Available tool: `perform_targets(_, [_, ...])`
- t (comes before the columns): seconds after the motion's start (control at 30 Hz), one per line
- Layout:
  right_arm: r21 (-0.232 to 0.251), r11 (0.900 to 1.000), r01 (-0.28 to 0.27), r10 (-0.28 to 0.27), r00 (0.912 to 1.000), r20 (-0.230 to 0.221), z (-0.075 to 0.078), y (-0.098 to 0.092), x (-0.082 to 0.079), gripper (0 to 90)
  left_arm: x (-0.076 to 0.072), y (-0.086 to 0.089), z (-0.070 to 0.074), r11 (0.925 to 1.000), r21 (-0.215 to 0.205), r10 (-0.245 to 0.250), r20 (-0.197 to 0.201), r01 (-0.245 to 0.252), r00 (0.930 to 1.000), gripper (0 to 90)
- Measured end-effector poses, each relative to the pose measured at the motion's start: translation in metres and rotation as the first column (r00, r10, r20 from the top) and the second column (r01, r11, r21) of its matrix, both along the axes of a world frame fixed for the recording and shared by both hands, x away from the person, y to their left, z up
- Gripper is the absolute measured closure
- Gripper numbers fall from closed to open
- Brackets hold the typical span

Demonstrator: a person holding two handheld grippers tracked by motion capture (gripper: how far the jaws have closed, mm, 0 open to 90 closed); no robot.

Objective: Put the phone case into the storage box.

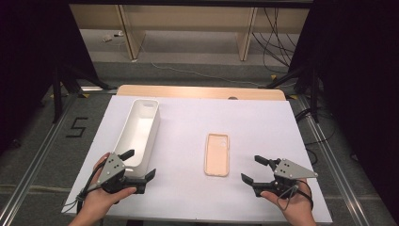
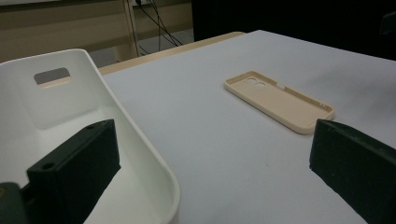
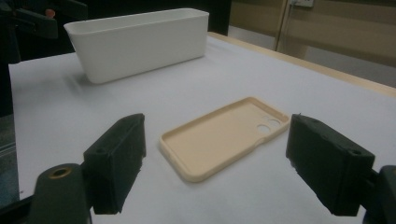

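left gripper (image 1: 139, 167) — jaws apart, empty | right gripper (image 1: 252, 169) — jaws apart, empty | phone case (image 1: 217, 154) lies between

Open table (image 1: 263, 117) surrounds the phone case (image 1: 217, 154); the white bin (image 1: 138, 133) blocks the left, seemingly apart.

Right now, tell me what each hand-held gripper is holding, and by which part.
Nothing is held. The left hand-held gripper stands open at the near end of the white bin. The right hand-held gripper stands open, short of the phone case.
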State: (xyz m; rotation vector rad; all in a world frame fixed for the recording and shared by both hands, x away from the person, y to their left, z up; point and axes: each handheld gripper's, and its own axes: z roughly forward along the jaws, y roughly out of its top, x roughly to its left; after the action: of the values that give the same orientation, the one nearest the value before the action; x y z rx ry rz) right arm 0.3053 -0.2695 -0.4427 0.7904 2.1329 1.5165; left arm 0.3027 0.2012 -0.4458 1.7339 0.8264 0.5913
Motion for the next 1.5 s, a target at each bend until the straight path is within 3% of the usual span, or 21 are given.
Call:
perform_targets(0.17, [0.002, 1.0, -0.006, 0.006, 1.0, -0.004, 0.0, 0.001, 0.001, 21.4, 0.0, 0.0, -0.001, 0.9998, -0.018, 0.0, 0.0, 0.0, 1.0, 1.6])
perform_targets(0.23, [0.001, 1.0, -0.005, 0.005, 0.9999, 0.01, 0.001, 0.001, 0.002, 22.8, -0.002, 0.001, 0.001, 1.0, 0.002, 0.002, 0.002, -0.002, 1.0, 1.6])
perform_targets(0.3, [0.005, 1.0, 0.002, -0.002, 1.0, 0.006, 0.002, 0.003, 0.002, 25.9, -0.001, 0.001, 0.001, 1.0, -0.008, 0.002, 0.005, -0.002, 1.0, 1.7])
perform_targets(0.4, [-0.018, 1.0, -0.003, 0.004, 0.9994, 0.036, 0.003, 0.004, 0.004, 39.6, -0.001, 0.0, 0.001, 1.0, -0.006, -0.003, 0.003, 0.003, 1.0, 1.9])
perform_targets(0.43, [-0.018, 1.0, -0.003, 0.004, 0.9994, 0.036, 0.003, 0.004, 0.004, 39.6, -0.001, 0.0, 0.001, 1.0, -0.006, -0.003, 0.003, 0.003, 1.0, 2.0])
perform_targets(0.47, [-0.032, 0.999, -0.017, 0.017, 0.9998, 0.01, 0.004, 0.006, 0.005, 52.1, -0.001, 0.0, 0.001, 0.9999, -0.016, -0.003, 0.007, 0.003, 1.0, 2.0])
perform_targets(0.53, [-0.068, 0.998, -0.017, 0.018, 0.9996, 0.02, 0.006, 0.008, 0.007, 64.3, -0.002, 0.0, 0.0, 0.9999, -0.012, -0.005, 0.009, 0.006, 0.9999, 2.4])
perform_targets(0.57, [-0.068, 0.998, -0.017, 0.018, 0.9996, 0.02, 0.006, 0.008, 0.007, 64.3, -0.002, 0.0, 0.0, 0.9999, -0.012, -0.005, 0.009, 0.006, 0.9999, 2.3])
perform_targets(0.6, [-0.067, 0.997, -0.037, 0.038, 0.9992, 0.016, 0.008, 0.013, 0.01, 74.6, -0.002, 0.001, 0.0, 0.9999, -0.013, -0.006, 0.007, 0.006, 1.0, 2.3])
perform_targets(0.73, [-0.096, 0.992, -0.077, 0.075, 0.997, -0.016, 0.009, 0.028, 0.016, 89.5, -0.003, 0.001, 0.0, 0.9999, -0.015, -0.002, 0.009, 0.002, 1.0, 2.8])
perform_targets(0.83, [-0.11, 0.989, -0.1, 0.095, 0.9942, -0.051, 0.009, 0.041, 0.021, 90.0, -0.003, 0.0, 0.0, 0.9999, -0.016, -0.004, 0.008, 0.004, 1.0, 2.9])
perform_targets(1.13, [-0.161, 0.975, -0.151, 0.137, 0.986, -0.095, 0.001, 0.082, 0.039, 90.0, -0.002, 0.001, 0.0, 0.9999, -0.015, -0.006, 0.006, 0.006, 1.0, 3.1])
perform_targets(1.37, [-0.196, 0.966, -0.17, 0.14, 0.9781, -0.154, -0.005, 0.085, 0.049, 90.0, -0.003, 0.0, -0.001, 0.9999, -0.012, -0.009, 0.005, 0.009, 0.9999, 3.1])
perform_targets(1.43, [-0.22, 0.957, -0.188, 0.153, 0.9742, -0.166, -0.007, 0.086, 0.052, 89.5, -0.003, 0.0, -0.001, 0.9999, -0.012, -0.01, 0.004, 0.01, 0.9999, 3.1])
perform_targets(1.5, [-0.265, 0.942, -0.205, 0.161, 0.9709, -0.177, -0.008, 0.088, 0.055, 80.9, -0.003, 0.0, -0.001, 0.9999, -0.012, -0.011, 0.004, 0.011, 0.9999, 3.1])
